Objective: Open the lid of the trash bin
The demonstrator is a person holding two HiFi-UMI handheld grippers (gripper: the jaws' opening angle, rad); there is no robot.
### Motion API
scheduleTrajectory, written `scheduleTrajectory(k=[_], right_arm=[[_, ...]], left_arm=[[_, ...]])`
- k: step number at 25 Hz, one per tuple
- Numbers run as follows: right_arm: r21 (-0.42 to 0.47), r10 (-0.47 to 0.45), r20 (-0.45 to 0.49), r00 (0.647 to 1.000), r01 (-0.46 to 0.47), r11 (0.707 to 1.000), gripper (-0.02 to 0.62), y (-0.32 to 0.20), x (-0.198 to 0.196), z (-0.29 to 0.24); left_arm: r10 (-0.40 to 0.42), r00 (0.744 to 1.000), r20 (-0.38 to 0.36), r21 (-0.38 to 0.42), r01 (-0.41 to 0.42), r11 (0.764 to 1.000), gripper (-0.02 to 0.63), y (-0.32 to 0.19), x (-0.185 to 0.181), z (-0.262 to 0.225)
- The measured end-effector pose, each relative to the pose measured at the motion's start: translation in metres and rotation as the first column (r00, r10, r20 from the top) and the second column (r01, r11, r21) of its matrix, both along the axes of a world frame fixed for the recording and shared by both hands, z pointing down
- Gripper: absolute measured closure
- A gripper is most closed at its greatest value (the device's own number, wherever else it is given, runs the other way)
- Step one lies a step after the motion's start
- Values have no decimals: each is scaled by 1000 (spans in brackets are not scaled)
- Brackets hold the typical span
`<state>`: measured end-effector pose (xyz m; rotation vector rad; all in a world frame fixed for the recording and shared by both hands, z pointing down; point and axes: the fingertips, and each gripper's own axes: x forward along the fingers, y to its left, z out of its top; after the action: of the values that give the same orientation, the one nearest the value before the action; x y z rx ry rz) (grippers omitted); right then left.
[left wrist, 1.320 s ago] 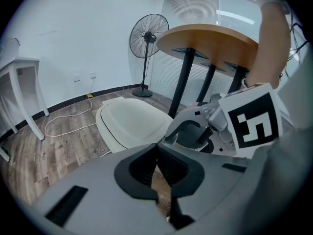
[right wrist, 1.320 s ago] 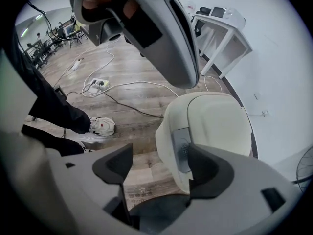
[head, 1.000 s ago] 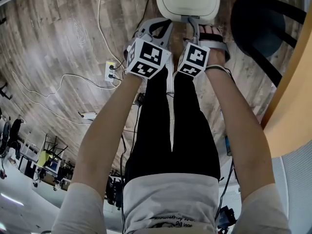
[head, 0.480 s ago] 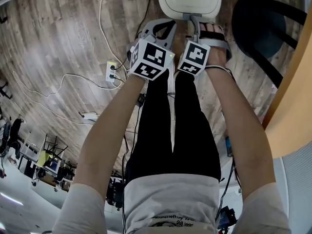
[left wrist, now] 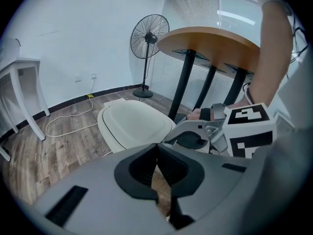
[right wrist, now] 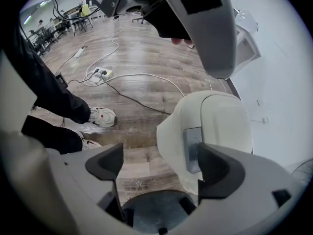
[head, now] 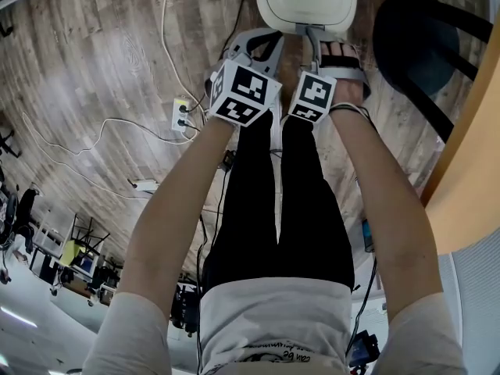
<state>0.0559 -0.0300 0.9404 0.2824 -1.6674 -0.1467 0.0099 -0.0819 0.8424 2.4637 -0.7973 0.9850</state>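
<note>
The white trash bin (head: pixel 305 2) stands on the wooden floor (head: pixel 94 53) with its lid down, just ahead of both grippers. The left gripper (left wrist: pixel 157 151) has its jaws together on nothing. The right gripper (right wrist: pixel 164 163) has just been opening its jaws. They now stand wide above the bin's grey front panel (right wrist: pixel 191 148) and grip nothing. The mark on the panel is too small to read.

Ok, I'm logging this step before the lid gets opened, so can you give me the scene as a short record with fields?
bin: white trash bin on the wooden floor
lid: closed
left claw: jaws together, empty
right claw: over the bin's near edge, jaws wide apart, just opened further, nothing held between them
</note>
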Motion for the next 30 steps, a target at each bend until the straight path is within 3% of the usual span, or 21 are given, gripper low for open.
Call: scheduleTrajectory(k=[2,8,21,27,30], right_arm=[[-13,14,5,1000,-14,1000,136,-2,-1,-2],[-34,40,-15,999,-40,999,225,-9,-3,-15],[5,-23,-30,999,23,1000,233,-9,-2,-7],[-47,64,-4,998,-64,997,260,-11,-6,-17],[-69,50,-6,999,-50,996,295,-9,-9,-21]], left_arm=[[2,1000,1,4,-2,1000,591,-1,-1,-1],[-8,1000,-6,7,8,1000,591,-1,-4,-7],[-21,1000,-13,-4,21,1000,591,-2,-2,-1],[-27,1000,-12,-2,27,1000,591,0,-6,-6],[-22,1000,-14,0,22,1000,591,3,-7,-8]])
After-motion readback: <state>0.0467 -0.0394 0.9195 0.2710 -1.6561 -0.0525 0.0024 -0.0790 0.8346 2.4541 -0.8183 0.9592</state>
